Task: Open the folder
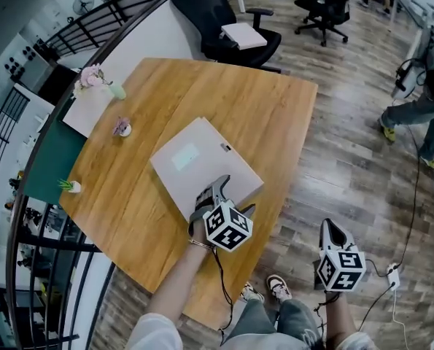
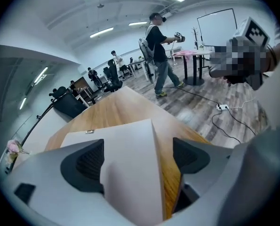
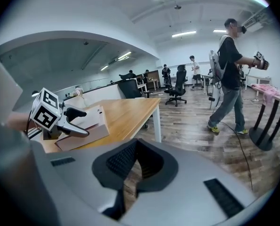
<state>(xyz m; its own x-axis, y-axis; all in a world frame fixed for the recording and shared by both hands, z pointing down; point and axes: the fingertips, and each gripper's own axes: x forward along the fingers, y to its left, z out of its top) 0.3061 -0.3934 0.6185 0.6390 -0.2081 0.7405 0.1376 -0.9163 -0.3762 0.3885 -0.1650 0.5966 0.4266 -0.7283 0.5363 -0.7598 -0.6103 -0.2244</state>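
The pale grey folder (image 1: 202,162) lies flat and closed on the wooden table (image 1: 275,115). My left gripper (image 1: 230,197) is at the folder's near corner, open, with one jaw on each side of it. In the left gripper view that folder (image 2: 125,168) corner fills the gap between the dark pads (image 2: 85,164), apart from the right one. My right gripper (image 1: 336,239) hangs off the table over the floor, its jaws shut on nothing (image 3: 136,160). The right gripper view shows the left gripper (image 3: 76,117) on the folder (image 3: 85,131).
A black office chair (image 1: 227,20) with a white item on its seat stands behind the table. Small flowers (image 1: 93,76), a little ornament (image 1: 122,127) and a tiny plant (image 1: 69,186) sit near the table's left edge. A person (image 3: 229,69) walks on the floor. A cable and plug (image 1: 392,272) lie there.
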